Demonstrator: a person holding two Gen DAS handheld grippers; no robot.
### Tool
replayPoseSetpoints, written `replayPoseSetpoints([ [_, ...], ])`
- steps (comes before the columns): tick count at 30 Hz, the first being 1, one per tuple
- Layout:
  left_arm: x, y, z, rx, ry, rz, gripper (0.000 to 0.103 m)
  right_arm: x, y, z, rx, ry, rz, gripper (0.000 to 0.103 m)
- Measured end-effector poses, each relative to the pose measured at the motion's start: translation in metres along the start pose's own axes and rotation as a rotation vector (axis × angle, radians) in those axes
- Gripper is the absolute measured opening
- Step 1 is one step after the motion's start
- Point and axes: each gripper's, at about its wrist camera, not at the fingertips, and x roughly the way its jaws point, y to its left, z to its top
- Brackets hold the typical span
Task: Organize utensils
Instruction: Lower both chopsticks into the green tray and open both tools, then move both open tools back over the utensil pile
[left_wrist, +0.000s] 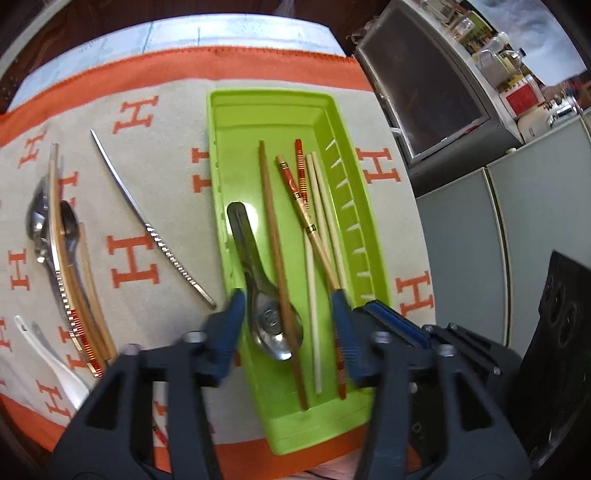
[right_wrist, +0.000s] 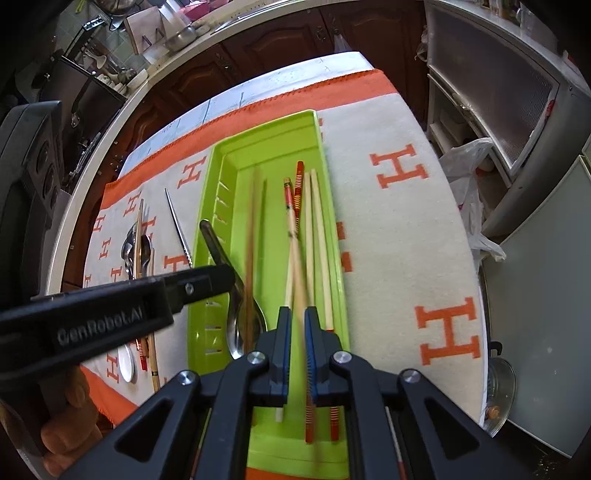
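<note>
Green tray (left_wrist: 332, 122) mid-cloth holds chopsticks and a steel spoon (left_wrist: 266, 295). Left gripper (left_wrist: 290, 325) jaws apart over the spoon; right gripper (right_wrist: 297, 332) nearly closed around a light, stiff, slippery chopstick (right_wrist: 295, 258); grip mid-shaft

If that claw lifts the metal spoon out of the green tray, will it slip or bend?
The shiny steel spoon will probably stay stiff, being solid metal. Its polished handle looks slippery, so it could slide between the pads. A brown wooden chopstick lies across its bowl in the lime-green plastic tray and would likely roll off when it is lifted.
</note>
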Motion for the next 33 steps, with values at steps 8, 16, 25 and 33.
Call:
replayPoseSetpoints([
  [8, -0.033, 0.012, -0.021, 0.025, -0.085, 0.061, 0.050, -0.003, 0.009, -0.009, -0.019, 0.009, 0.014, 0.008],
  [16, -0.058, 0.018, -0.043, 0.112, -0.191, 0.112, 0.050, -0.006, 0.018, -0.019, -0.028, 0.009, 0.009, 0.008],
  [25, -0.062, 0.040, -0.057, 0.073, -0.144, 0.085, 0.050, -0.011, 0.038, -0.029, -0.069, 0.005, -0.004, 0.008],
  [33, -0.068, 0.058, -0.068, 0.053, -0.157, 0.109, 0.050, -0.015, 0.061, -0.039, -0.130, -0.004, -0.022, 0.008],
])
